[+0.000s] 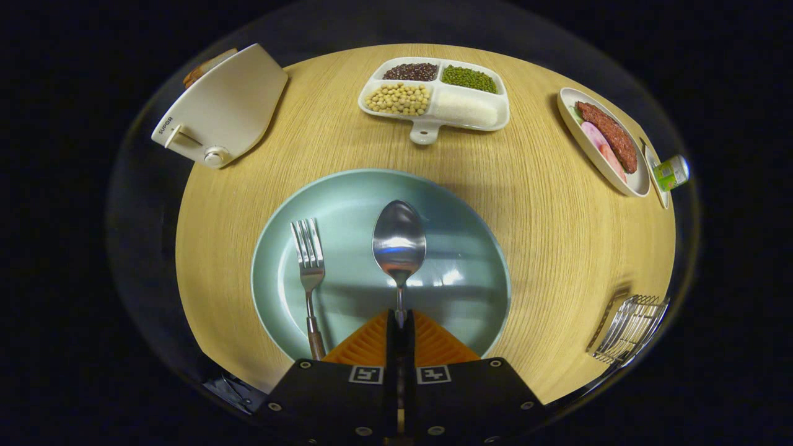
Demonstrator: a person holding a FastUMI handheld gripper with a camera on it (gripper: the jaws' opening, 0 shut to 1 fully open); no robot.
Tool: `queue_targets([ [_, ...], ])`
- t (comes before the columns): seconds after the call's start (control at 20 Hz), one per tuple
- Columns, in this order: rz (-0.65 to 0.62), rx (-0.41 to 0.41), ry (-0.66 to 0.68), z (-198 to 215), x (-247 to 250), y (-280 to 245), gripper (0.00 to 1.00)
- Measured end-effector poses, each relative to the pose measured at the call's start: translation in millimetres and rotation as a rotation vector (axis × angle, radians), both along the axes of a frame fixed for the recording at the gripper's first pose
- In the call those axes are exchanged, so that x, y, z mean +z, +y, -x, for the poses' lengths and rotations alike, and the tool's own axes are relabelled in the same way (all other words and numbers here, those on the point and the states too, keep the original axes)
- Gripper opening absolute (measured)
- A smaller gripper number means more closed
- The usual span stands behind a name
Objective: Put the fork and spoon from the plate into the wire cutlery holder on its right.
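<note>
The fingers (401,322) are pinching the spoon (399,243) by its handle, its bowl reaching ahead over the plate (458,297). The fork (308,266) is lying just left of them on the plate. The spoon step looks underway; next it needs carrying right to the wire cutlery holder (629,328) on the desk (557,248).

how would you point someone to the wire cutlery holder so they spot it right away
Start at the big pale green plate just ahead of the gripper, which is shut on the spoon. Look right across the wooden table to its edge: the wire cutlery holder is the lone shiny metal cage there.
</note>
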State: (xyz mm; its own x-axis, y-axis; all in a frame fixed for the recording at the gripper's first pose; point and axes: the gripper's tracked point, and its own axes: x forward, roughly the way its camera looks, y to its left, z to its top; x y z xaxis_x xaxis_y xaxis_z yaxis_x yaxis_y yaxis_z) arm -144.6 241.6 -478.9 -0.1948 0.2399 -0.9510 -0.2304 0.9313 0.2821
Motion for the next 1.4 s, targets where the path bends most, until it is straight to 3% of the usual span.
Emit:
queue_targets([
  [0.4,-0.062,-0.028,-0.124,-15.7,22.3,-8.2,0.05],
  [0.75,-0.106,-0.122,-0.217,-33.4,68.3,-38.0,0.04],
  [1.1,-0.080,-0.247,-0.344,-50.3,126.5,-127.7,0.04],
  [1.4,0.040,-0.336,-0.389,-39.1,136.8,-233.9,0.04],
])
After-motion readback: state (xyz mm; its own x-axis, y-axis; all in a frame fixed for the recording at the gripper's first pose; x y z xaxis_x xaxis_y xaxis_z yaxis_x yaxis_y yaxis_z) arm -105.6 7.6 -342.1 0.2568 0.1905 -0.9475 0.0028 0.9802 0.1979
